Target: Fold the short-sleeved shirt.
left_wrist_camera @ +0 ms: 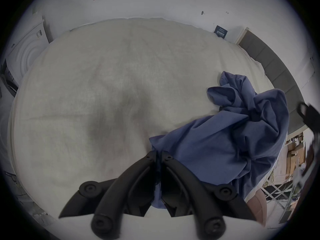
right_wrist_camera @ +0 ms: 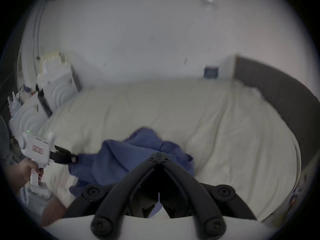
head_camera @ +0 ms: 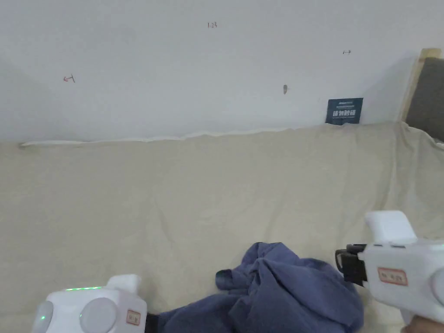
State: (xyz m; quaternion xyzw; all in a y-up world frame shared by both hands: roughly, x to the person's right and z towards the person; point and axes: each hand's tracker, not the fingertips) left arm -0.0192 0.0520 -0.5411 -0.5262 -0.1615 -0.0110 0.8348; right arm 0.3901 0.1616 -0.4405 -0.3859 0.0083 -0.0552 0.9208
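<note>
Beige sheeting covers the bed (head_camera: 182, 195), which runs back to a white wall, and the near edge is where everything happens.

The left gripper (left_wrist_camera: 158, 154) has its fingers (left_wrist_camera: 150, 157) drawn nearly together on a bunched bit of blue cloth, which also shows between them further down, so it is clamped on the short-sleeved shirt (left_wrist_camera: 225, 139). The right gripper (right_wrist_camera: 158, 155) has its fingers (right_wrist_camera: 152, 158) meeting at the tips, with a sliver of blue deep in the gap behind them; I judge it pinched on the shirt too, though that view is blurred. In the head view its tips (head_camera: 347, 264) sit at the shirt's right side.

Between them the shirt is a crumpled heap near the bed's front edge, toward the right-hand corner, part of it trailing off over that edge.

Risks, as I judge them: neither grip is clearly on a seam or a shoulder, so spreading the hands may stretch out a twisted bundle rather than a flat shirt. A thin pinch on the right could slip free under tension. The overhanging part may drag the cloth down off the bed.
</note>
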